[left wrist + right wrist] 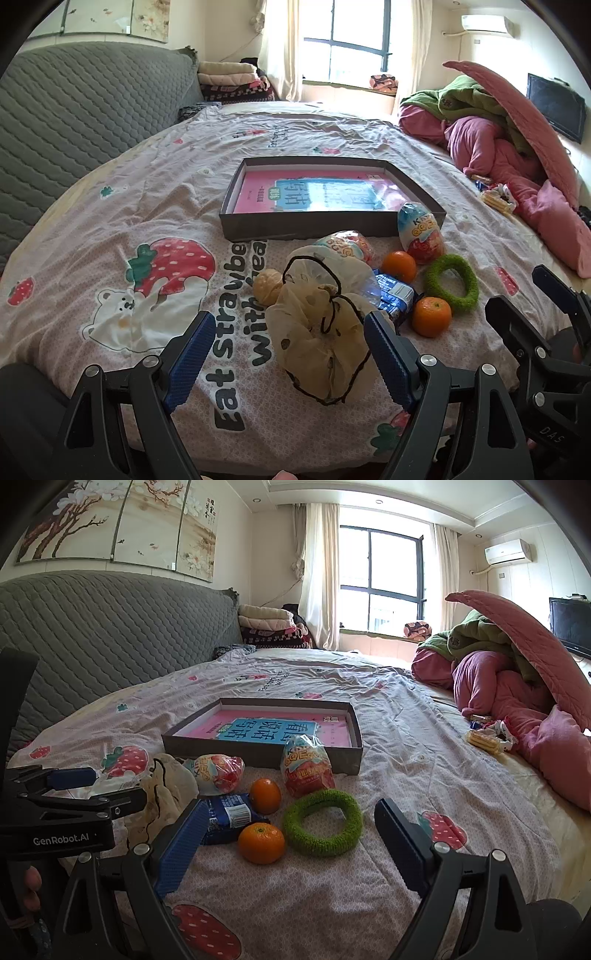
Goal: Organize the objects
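In the left wrist view, the left gripper (pixel 290 349) is seen wide open around a crumpled beige mesh pouch with a black cord (pixel 317 347), which is not pressed by the pads, near on the strawberry-printed bedsheet (pixel 110 206). In the right wrist view, the right gripper (pixel 291 840) is also held wide open and empty, with a small orange tangerine (pixel 261 842) and a fuzzy green ring (pixel 322 822) lying between its fingers, and the shallow grey cardboard box (pixel 266 753) is placed farther behind.

Left tool (pixel 290 354) jaws wide, right tool (pixel 288 843) jaws wide, both angled downward

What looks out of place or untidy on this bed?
The snacks and toys lie loose in front of the grey tray, not inside it: two oranges, a green ring, a beige pouch. More wrappers lie apart by the pink bedding.
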The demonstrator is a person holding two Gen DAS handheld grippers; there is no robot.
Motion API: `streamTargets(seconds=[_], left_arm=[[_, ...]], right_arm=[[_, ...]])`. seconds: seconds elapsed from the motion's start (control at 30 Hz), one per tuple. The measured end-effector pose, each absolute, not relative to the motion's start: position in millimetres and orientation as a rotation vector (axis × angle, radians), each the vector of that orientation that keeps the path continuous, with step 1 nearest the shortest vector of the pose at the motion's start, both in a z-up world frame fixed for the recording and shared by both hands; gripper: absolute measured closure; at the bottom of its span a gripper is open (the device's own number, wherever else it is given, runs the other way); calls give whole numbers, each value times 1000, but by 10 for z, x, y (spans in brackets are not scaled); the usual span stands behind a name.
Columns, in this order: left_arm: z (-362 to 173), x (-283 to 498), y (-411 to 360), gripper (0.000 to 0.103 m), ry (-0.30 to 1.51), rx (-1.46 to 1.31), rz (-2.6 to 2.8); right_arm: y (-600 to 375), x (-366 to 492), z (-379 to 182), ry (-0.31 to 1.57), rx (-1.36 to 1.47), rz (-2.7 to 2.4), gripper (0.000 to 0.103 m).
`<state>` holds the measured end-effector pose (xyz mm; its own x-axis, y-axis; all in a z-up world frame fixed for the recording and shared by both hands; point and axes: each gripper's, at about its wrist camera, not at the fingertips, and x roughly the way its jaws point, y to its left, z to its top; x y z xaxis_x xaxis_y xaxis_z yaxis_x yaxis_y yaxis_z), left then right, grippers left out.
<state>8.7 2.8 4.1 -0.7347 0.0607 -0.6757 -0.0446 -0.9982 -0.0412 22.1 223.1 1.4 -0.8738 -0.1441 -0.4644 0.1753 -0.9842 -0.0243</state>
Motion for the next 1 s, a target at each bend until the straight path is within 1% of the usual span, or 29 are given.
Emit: streamTargets(seconds=[0.57,0.77,1.0], left_arm=[[96,171,19,20,-66,-1084,2833],[19,254,5,20,-73,-1105,2745],[-54,352,-15,20,-56,-1131,2689]], right_arm=[[2293,262,75,83,670,-2909,12],[2342,244,44,81,722,-2886,12],[2459,232,-31,14,806,-2868,12]])
